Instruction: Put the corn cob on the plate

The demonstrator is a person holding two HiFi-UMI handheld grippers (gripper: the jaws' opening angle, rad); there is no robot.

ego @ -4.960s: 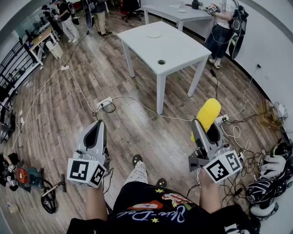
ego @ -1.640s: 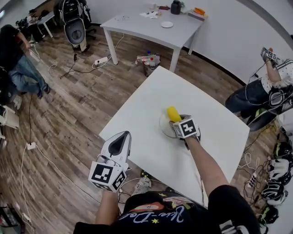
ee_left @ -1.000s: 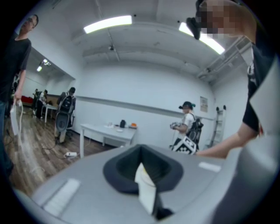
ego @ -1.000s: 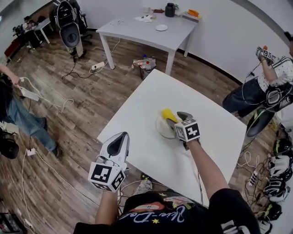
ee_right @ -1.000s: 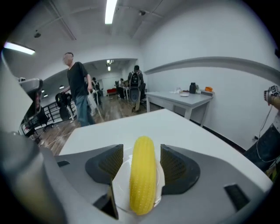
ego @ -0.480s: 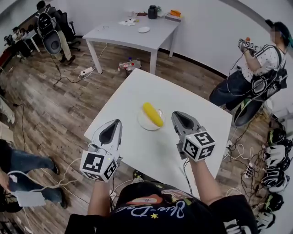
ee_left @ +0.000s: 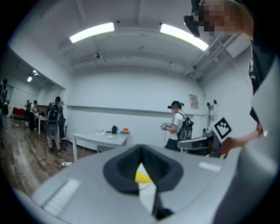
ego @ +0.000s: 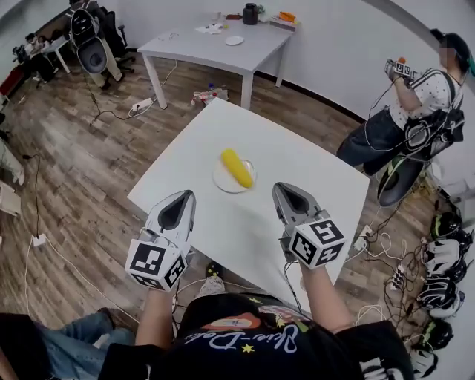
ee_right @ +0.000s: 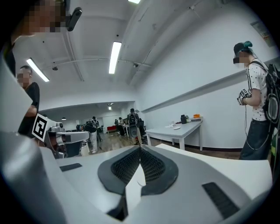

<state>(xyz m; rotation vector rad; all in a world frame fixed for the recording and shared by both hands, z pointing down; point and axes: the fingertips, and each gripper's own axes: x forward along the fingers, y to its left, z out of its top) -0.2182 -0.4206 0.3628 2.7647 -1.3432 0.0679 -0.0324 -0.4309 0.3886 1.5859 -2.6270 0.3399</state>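
The yellow corn cob [ego: 237,168] lies across a small white plate [ego: 223,182] near the middle of the white table [ego: 312,193]. Both grippers hover level over the table's near edge, short of the plate and apart from it. My left gripper [ego: 185,194] is shut and empty, to the plate's lower left. My right gripper [ego: 280,186] is shut and empty, to its lower right. In the left gripper view the shut left gripper [ee_left: 141,148] shows a sliver of the corn cob [ee_left: 143,176] below its tips. The right gripper view shows the right gripper [ee_right: 141,146] shut on nothing.
A second grey table [ego: 223,46] with a dark jug [ego: 250,13] and small items stands at the back. A person [ego: 412,104] holding grippers stands at the right. Helmets [ego: 445,260] and cables lie on the wooden floor at the right. A chair [ego: 93,44] is at the far left.
My right gripper let go of the corn cob, shut, and drew back and up off the plate. The corn now rests on the plate. The left gripper shifted slightly.
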